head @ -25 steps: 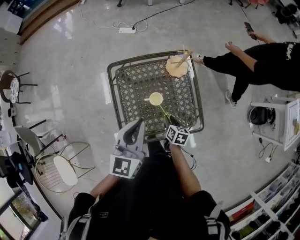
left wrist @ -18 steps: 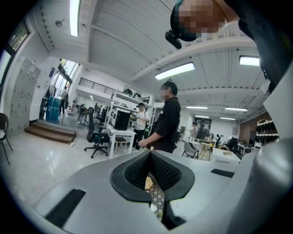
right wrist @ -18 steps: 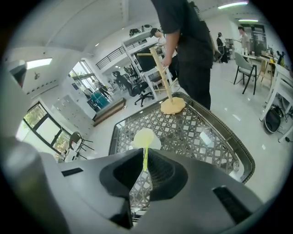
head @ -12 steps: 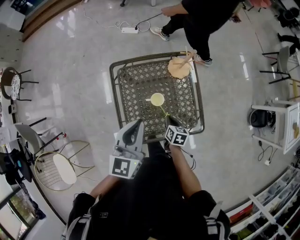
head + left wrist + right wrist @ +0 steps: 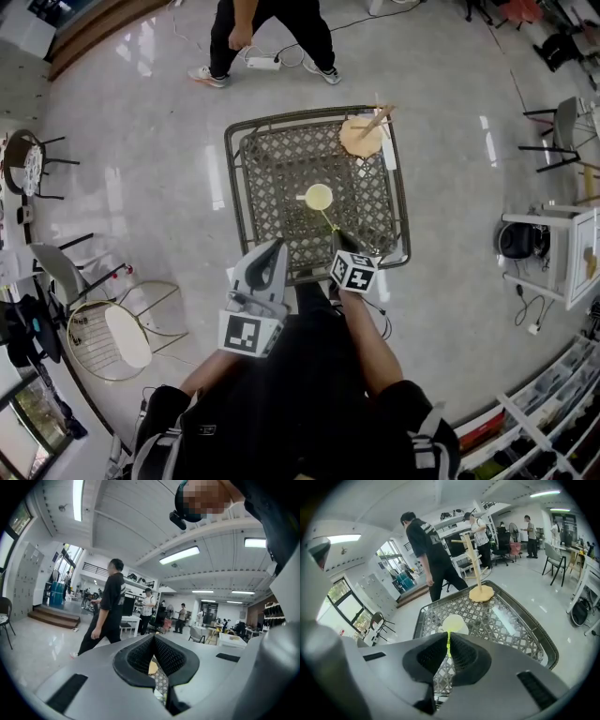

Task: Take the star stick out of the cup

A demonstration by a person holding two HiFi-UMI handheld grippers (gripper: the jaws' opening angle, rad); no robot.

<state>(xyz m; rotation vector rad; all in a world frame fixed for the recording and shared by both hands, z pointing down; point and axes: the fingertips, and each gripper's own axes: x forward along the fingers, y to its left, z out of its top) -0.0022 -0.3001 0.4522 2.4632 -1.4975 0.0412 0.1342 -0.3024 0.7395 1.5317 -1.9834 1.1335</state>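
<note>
- Head view, largest thing first: looks steeply down on a dark metal lattice table (image 5: 281,169) standing on a glossy pale floor (image 5: 141,141).
- Beyond the table's far side: a person in black (image 5: 267,28), walking, with only legs and one hand in frame.
- On the tabletop's far right corner: a wooden mug tree (image 5: 361,139), upright on its round base.
- Left gripper (image 5: 277,246): hovers over the table's near edge, just beside the right one. Keeps its jaws together at the tips with nothing between them, as seen in the left gripper view. Well apart from the cup.
- Right gripper (image 5: 337,236): points down toward the table's middle. Has just been closing its jaws and now pinches a thin shaft between the pads, leaving only a narrow gap.
- Near the table's middle: a pale yellow cup (image 5: 319,197), upright, its handle to the left in the head view.
- Smallest: the star stick (image 5: 328,220), thin and yellow-green. Leans out of the cup toward the near edge, lower end inside the cup, upper part clamped in the right gripper. Star itself too small to make out.
</note>
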